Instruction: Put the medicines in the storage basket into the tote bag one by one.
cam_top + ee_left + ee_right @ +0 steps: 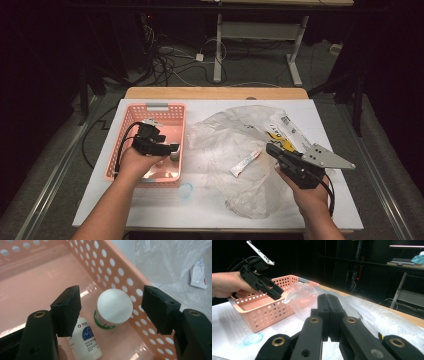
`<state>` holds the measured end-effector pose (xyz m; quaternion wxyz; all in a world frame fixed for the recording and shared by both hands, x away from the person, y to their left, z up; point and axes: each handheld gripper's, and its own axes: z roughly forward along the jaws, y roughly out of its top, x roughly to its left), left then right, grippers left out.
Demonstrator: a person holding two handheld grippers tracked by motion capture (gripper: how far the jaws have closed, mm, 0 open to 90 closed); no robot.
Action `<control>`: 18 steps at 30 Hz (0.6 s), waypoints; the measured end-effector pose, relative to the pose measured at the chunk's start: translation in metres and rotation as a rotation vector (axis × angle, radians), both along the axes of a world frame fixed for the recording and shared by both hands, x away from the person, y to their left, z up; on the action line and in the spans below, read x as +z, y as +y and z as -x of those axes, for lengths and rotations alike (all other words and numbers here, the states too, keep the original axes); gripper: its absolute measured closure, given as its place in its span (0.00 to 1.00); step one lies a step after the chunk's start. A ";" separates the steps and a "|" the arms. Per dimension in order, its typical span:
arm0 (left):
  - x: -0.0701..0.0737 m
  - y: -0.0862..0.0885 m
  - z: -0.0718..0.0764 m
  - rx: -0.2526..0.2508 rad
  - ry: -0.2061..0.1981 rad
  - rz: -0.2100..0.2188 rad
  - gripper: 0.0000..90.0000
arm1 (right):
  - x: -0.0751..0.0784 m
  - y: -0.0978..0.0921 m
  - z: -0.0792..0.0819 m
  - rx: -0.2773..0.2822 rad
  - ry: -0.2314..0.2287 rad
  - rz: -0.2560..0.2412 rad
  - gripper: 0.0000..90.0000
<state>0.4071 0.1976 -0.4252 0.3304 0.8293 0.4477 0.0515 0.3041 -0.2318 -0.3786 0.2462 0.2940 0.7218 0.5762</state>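
The left gripper hangs over the pink perforated plastic basket, its jaws spread wide and holding nothing. Directly below them, against the basket's holed side wall, stands a small jar with a round white lid and green rim; a white bottle with a blue label lies just beside it. The right gripper, jaws pressed together and empty, is held above the crumpled clear plastic bag. A white tube lies on the bag, near a yellow-and-white packet.
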 end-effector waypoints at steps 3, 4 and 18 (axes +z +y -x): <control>-0.003 -0.003 -0.002 -0.014 0.020 -0.016 0.39 | 0.000 0.000 0.000 0.001 0.001 -0.001 1.00; -0.004 -0.004 -0.003 -0.014 0.026 -0.023 0.39 | 0.000 0.000 0.000 0.001 0.001 0.000 1.00; -0.011 -0.008 -0.015 -0.037 0.074 -0.078 0.41 | -0.001 0.001 0.000 0.000 0.007 -0.001 1.00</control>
